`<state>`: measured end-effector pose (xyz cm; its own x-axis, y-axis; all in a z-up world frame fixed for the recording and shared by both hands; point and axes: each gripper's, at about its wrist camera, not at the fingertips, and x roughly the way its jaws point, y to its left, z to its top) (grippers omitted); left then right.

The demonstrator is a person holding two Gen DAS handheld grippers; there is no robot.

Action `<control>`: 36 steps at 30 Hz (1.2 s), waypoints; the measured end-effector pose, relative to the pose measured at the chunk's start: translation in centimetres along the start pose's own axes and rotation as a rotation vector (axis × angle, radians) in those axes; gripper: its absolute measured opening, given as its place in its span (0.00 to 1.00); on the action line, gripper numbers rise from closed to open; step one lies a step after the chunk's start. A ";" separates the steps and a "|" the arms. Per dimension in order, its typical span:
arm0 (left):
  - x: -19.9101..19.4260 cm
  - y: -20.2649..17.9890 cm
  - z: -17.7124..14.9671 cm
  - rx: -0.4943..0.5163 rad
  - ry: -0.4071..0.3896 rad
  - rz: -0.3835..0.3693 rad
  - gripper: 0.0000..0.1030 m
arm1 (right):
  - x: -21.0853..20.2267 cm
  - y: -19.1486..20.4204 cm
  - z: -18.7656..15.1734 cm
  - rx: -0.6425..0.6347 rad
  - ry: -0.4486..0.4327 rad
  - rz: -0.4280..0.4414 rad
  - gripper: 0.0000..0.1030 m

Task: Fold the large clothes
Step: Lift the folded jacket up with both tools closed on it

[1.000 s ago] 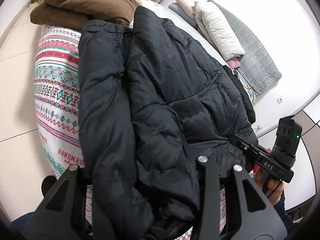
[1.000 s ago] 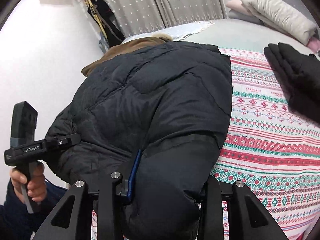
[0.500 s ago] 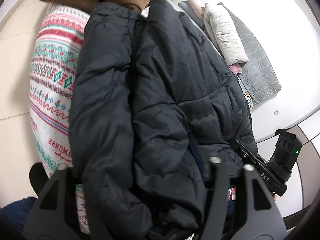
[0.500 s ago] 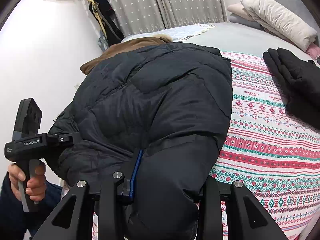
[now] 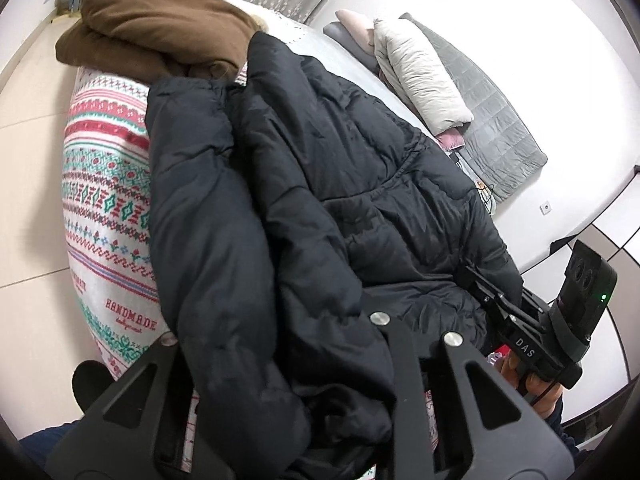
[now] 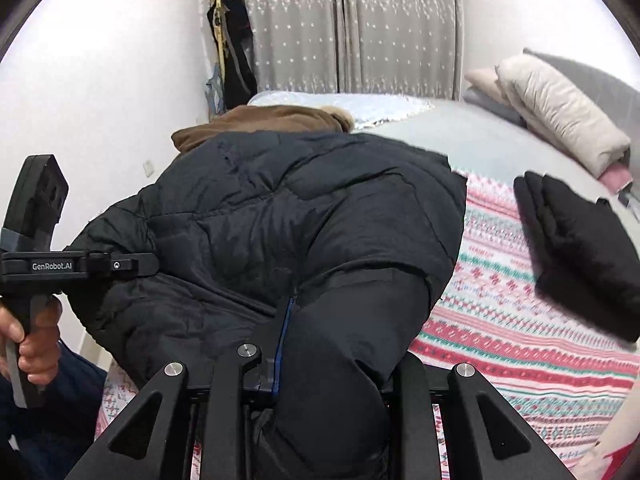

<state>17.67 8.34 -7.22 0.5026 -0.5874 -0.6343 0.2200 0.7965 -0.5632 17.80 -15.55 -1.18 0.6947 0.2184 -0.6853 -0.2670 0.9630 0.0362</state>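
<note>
A large black puffer jacket (image 5: 320, 184) lies on the patterned blanket (image 5: 104, 184) at the bed's near edge, its sleeve folded along its left side. It also fills the right wrist view (image 6: 304, 224). My left gripper (image 5: 280, 364) is shut on the jacket's near hem, the fabric bunched between its fingers. My right gripper (image 6: 320, 376) is shut on the other near corner, by a blue zipper strip (image 6: 282, 344). Each gripper's body shows in the other's view: the right one (image 5: 532, 332) and the left one (image 6: 76, 266).
A brown folded garment (image 5: 160, 36) lies beyond the jacket. A black folded garment (image 6: 580, 248) lies on the blanket at right. Pillows (image 6: 560, 108) and a grey quilt (image 5: 492, 120) are at the bed's head. Tiled floor (image 5: 28, 160) is left of the bed.
Both grippers keep their hold on the jacket's hem and have lifted it, then drawn it back a little toward me. The jacket's body has shifted on the blanket.
</note>
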 end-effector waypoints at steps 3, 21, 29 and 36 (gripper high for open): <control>0.2 -0.6 0.3 0.014 -0.006 -0.003 0.23 | -0.5 -0.3 0.1 -0.002 -0.015 -0.011 0.24; -1.4 -5.4 1.2 0.170 -0.066 -0.035 0.19 | -5.2 -1.2 -0.8 0.048 -0.115 -0.119 0.22; -4.8 -8.1 7.2 0.229 -0.143 -0.100 0.19 | -9.5 -1.4 6.3 0.034 -0.217 -0.132 0.22; -8.1 -7.9 17.6 0.279 -0.227 -0.083 0.19 | -9.0 -0.6 16.6 -0.020 -0.289 -0.103 0.22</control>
<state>26.55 9.31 11.67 0.6393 -0.6299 -0.4410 0.4715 0.7742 -0.4223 22.81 -15.50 16.99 0.8790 0.1587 -0.4496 -0.1967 0.9797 -0.0387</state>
